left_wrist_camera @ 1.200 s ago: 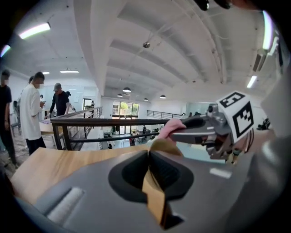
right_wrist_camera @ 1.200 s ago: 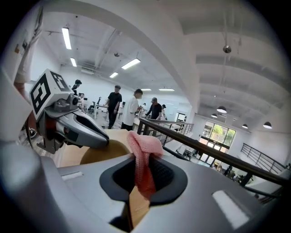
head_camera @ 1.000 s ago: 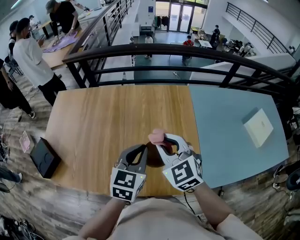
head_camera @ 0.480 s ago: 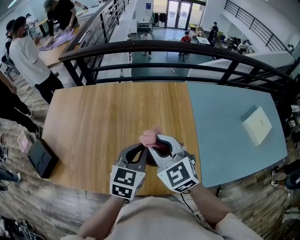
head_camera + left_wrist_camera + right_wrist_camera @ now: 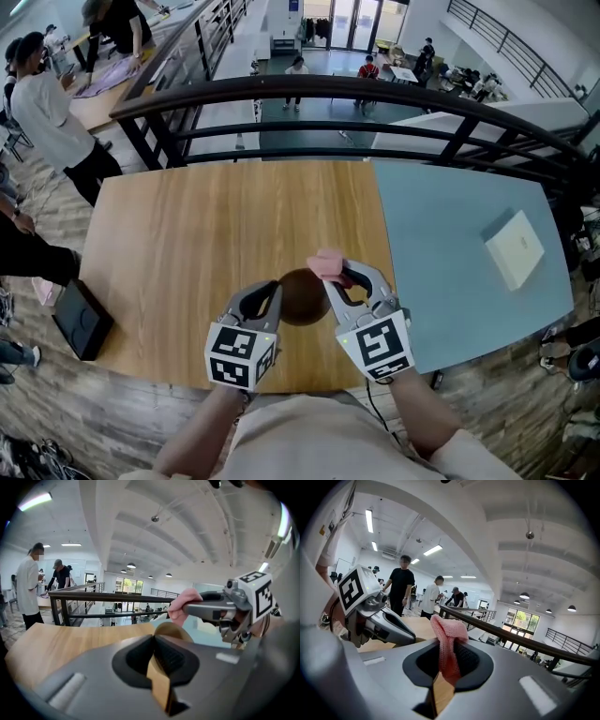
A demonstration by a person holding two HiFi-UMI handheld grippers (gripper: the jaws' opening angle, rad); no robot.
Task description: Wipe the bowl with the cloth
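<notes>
In the head view a dark brown bowl (image 5: 300, 296) hangs over the wooden table (image 5: 206, 234) near its front edge. My left gripper (image 5: 273, 291) is shut on the bowl's left rim; in the left gripper view the tan rim (image 5: 169, 632) runs between its jaws. My right gripper (image 5: 336, 272) is shut on a bunched pink cloth (image 5: 326, 263), just right of the bowl's upper rim. The right gripper view shows the cloth (image 5: 447, 641) pinched in the jaws and sticking up above them. The left gripper view shows the cloth (image 5: 180, 604) slightly above the bowl.
A black box (image 5: 80, 319) lies at the wooden table's left edge. A white box (image 5: 514, 247) sits on the blue-grey table (image 5: 441, 253) to the right. A black railing (image 5: 328, 98) runs behind both tables. People stand at the far left (image 5: 47, 103).
My right gripper with the cloth has moved right, off the bowl's inside, so the bowl now shows between the grippers. The left gripper with the bowl shifted slightly left and down.
</notes>
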